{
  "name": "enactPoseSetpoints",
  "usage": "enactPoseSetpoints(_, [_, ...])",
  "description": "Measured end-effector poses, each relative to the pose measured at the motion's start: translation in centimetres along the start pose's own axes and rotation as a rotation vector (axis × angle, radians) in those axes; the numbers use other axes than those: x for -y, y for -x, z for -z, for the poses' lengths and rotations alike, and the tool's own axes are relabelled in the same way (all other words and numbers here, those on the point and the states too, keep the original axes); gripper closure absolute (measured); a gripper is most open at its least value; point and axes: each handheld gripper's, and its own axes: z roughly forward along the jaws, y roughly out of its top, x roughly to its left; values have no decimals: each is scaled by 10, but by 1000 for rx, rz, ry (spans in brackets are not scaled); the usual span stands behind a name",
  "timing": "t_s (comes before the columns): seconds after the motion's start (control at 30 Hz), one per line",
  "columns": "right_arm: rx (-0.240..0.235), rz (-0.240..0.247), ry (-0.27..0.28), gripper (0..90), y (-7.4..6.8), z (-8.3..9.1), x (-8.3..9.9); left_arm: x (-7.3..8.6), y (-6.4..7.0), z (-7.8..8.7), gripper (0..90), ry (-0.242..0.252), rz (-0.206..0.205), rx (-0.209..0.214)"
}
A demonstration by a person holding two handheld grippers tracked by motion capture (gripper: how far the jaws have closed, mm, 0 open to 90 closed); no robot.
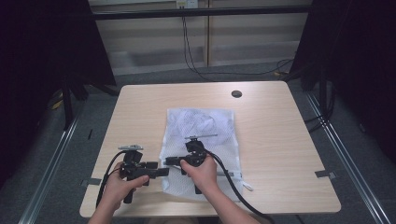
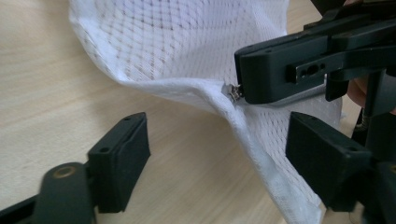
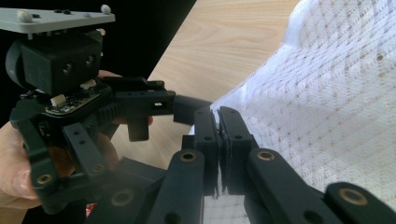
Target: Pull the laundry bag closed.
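Note:
A white mesh bag [image 1: 201,126] lies flat in the middle of the table, and its left edge is lifted near the front. My right gripper [image 1: 171,162] points left and is shut on the small metal zipper pull [image 2: 233,91] at that edge. In the right gripper view its jaws [image 3: 219,126] are pressed together against the mesh [image 3: 327,102]. My left gripper [image 1: 161,171] sits just left of it, open. In the left gripper view [image 2: 219,158] its jaws stand wide apart with the bag's white seam [image 2: 252,140] running between them, untouched. The left gripper's body [image 3: 70,93] faces the right one closely.
The light wooden table [image 1: 280,140] has a dark round grommet [image 1: 236,94] at the back. A cable [image 1: 233,186] trails from the right gripper over the bag's front part. Black frame posts and curtains stand at both sides, and cables lie on the floor behind.

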Motion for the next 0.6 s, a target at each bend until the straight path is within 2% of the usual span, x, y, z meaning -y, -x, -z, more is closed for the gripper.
enactPoseSetpoints(0.07, [-1,2,2,871,0,0,0,0,0,-2,282,-9,6,23])
enactPoseSetpoints(0.17, [-5,-5,7,871,-1,1,0,-2,1,-3,343,-1,12,29])
enactPoseSetpoints(0.37, [-11,-9,11,871,-1,1,0,-2,1,-5,386,-15,23,33])
enactPoseSetpoints(0.4, [-10,-8,9,871,-1,2,0,-2,1,-6,396,-28,23,43])
enactPoseSetpoints(0.6, [-16,-6,7,871,-2,2,0,-3,2,-9,477,-35,48,71])
